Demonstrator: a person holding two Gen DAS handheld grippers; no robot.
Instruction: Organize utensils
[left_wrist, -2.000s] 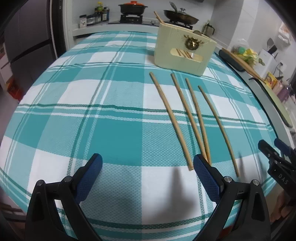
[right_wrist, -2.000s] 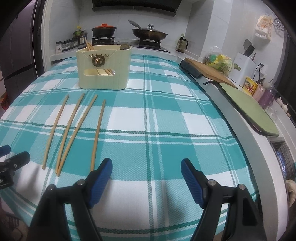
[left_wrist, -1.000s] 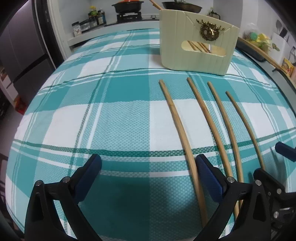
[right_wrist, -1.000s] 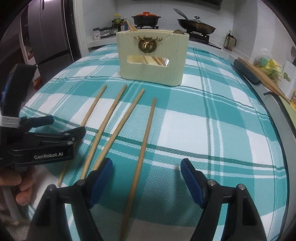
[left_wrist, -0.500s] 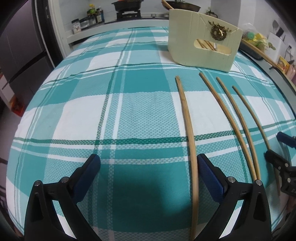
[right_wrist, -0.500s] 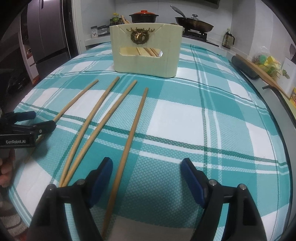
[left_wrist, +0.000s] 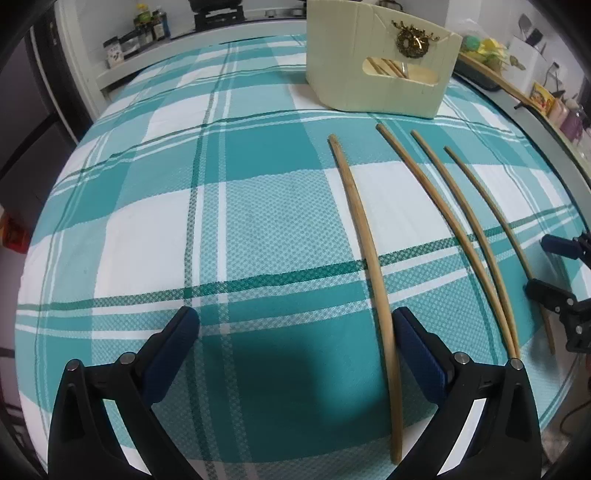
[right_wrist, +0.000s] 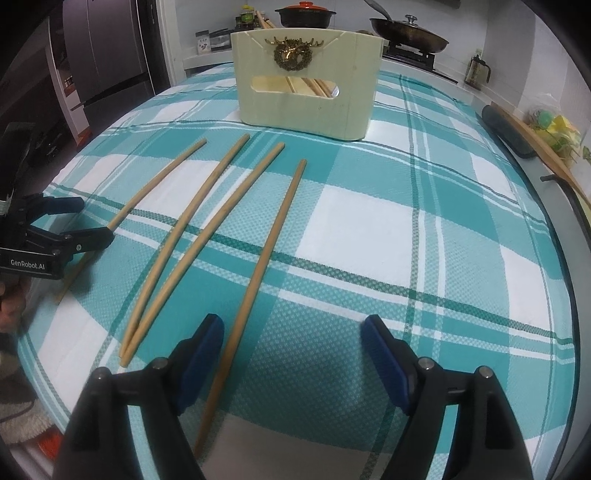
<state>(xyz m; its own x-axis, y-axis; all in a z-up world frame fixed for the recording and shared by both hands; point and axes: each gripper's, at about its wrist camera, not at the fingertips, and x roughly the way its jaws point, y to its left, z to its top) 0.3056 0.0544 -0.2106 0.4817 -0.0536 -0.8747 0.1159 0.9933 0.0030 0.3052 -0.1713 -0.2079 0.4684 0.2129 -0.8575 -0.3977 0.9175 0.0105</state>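
So these four long, thin, pale wooden chopsticks (right_wrist: 273, 236) look light and stiff, and I'd guess a bit slick, since a round stick lying flat on cloth tends to roll away when pinched. Best bet is probably grabbing near the close end, across the stick, with the pads low against the teal-and-white checked tablecloth (right_wrist: 424, 229) on the table.

Looks-wise: plain light-brown sticks, fanned out side by side in front of the cream wooden utensil box with a brass deer-head emblem (right_wrist: 306, 96), far tips near it but not touching. The two middle ones meet at their near ends. More sticks show through the box's front cutout.

The right hand-held gripper (right_wrist: 293, 354) hangs spread wide, holding nothing, with the rightmost stick running just inside its left pad. The left hand-held gripper (left_wrist: 295, 347) is likewise spread and empty, the leftmost chopstick (left_wrist: 364, 236) passing just inside its right pad. Neither stick is pinched yet, as far as I can tell.
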